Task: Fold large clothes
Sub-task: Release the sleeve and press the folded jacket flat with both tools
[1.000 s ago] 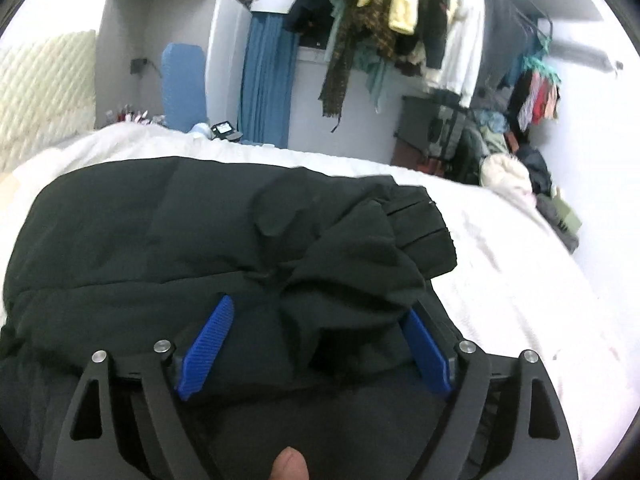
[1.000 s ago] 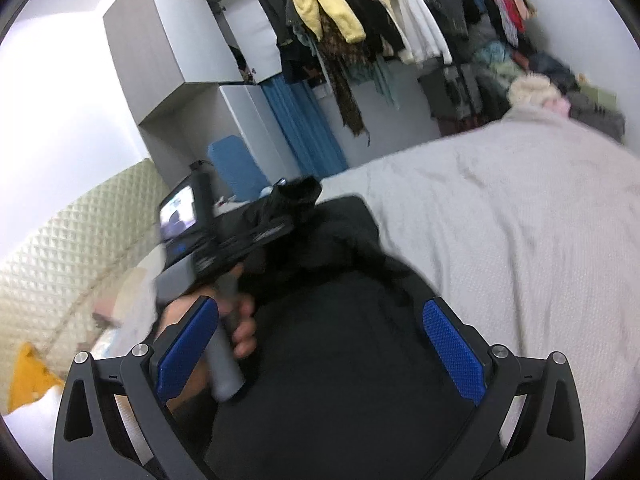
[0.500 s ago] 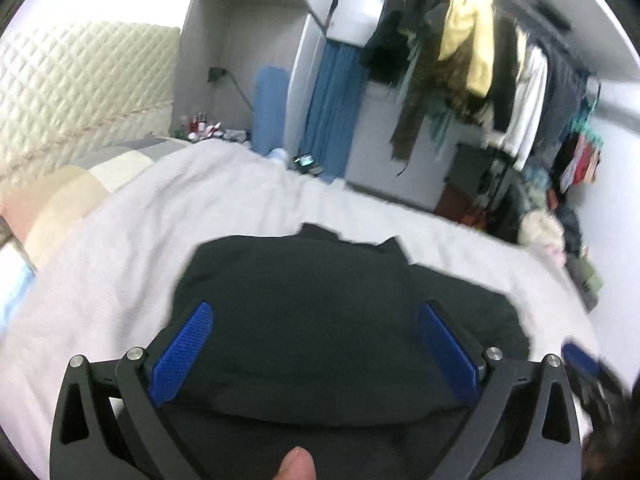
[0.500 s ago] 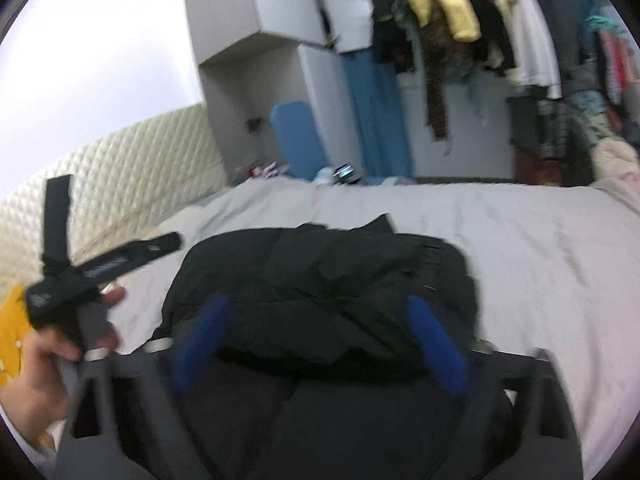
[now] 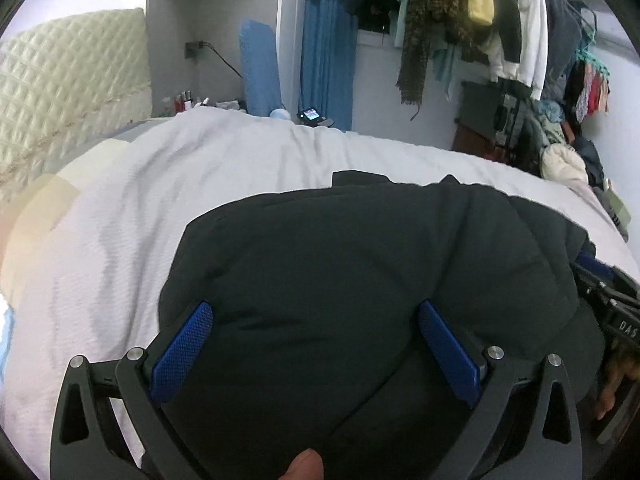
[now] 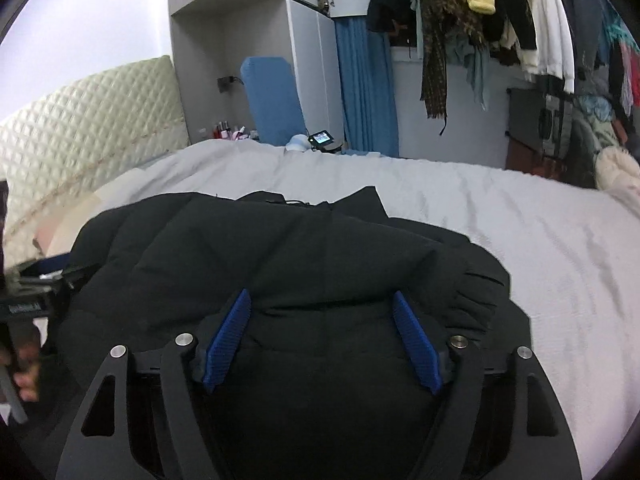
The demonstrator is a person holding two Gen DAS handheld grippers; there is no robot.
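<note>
Hovering over the black jacket (image 5: 360, 280) on the white bed (image 5: 200, 168), my left gripper (image 5: 316, 344) and right gripper (image 6: 320, 340) are spread; headboard (image 6: 80, 128) at ten o'clock.

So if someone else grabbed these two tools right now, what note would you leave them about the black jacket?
Left hand-held gripper: open, holding nothing, low over the black jacket.
Right hand-held gripper: open too, over the jacket's near right part.
Jacket: lying bunched into a compact bundle on the white bed cover, collar at the far edge.
Done: it appears gathered in, with a layer folded over on top.
Left: probably smooth it and fold again; the final shape is not neat yet.
</note>
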